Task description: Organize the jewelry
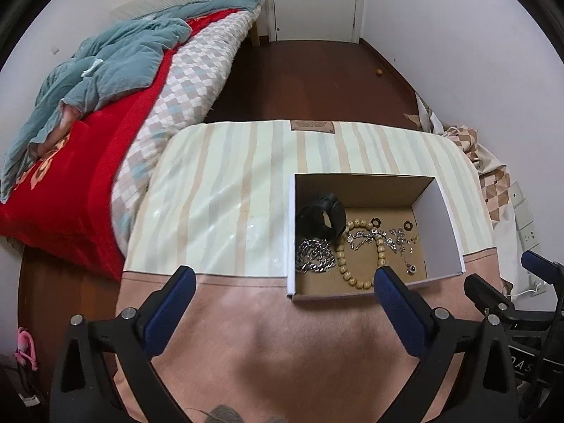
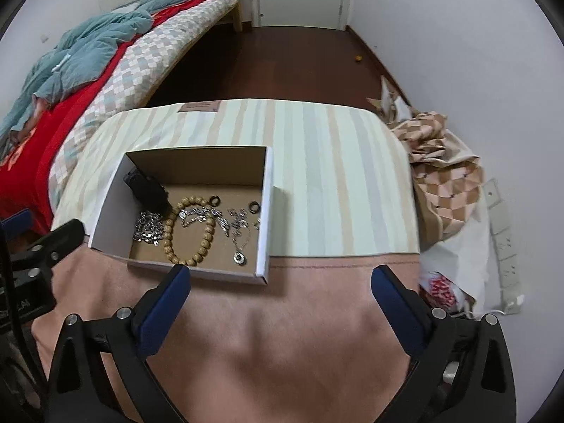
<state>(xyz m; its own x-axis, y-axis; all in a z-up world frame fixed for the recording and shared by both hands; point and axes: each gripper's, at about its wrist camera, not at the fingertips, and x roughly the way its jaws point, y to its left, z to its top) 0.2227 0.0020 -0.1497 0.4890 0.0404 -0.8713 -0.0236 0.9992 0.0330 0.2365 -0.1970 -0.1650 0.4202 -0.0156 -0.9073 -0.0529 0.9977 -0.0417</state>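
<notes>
An open cardboard box (image 1: 440, 211) (image 2: 268, 211) sits on a striped cloth-covered table (image 1: 229, 183) (image 2: 335, 176). Inside lie a black watch (image 1: 322, 216) (image 2: 146, 190), a silver chain (image 1: 315, 255) (image 2: 148, 229), a wooden bead bracelet (image 1: 343, 264) (image 2: 204, 243), thin silver necklaces with a pendant (image 1: 410, 268) (image 2: 239, 257) and small dark rings (image 1: 409, 225) (image 2: 253, 207). My left gripper (image 1: 285, 278) is open and empty, hovering before the box's near left corner. My right gripper (image 2: 282, 275) is open and empty, before the box's near right corner.
A bed (image 1: 105, 141) (image 2: 70, 81) with a red blanket and teal quilt stands to the left. Crumpled checkered cloth and bags (image 2: 444, 162) lie right of the table, by a wall power strip (image 2: 504, 239). Dark wooden floor and a white door (image 1: 317, 0) lie beyond.
</notes>
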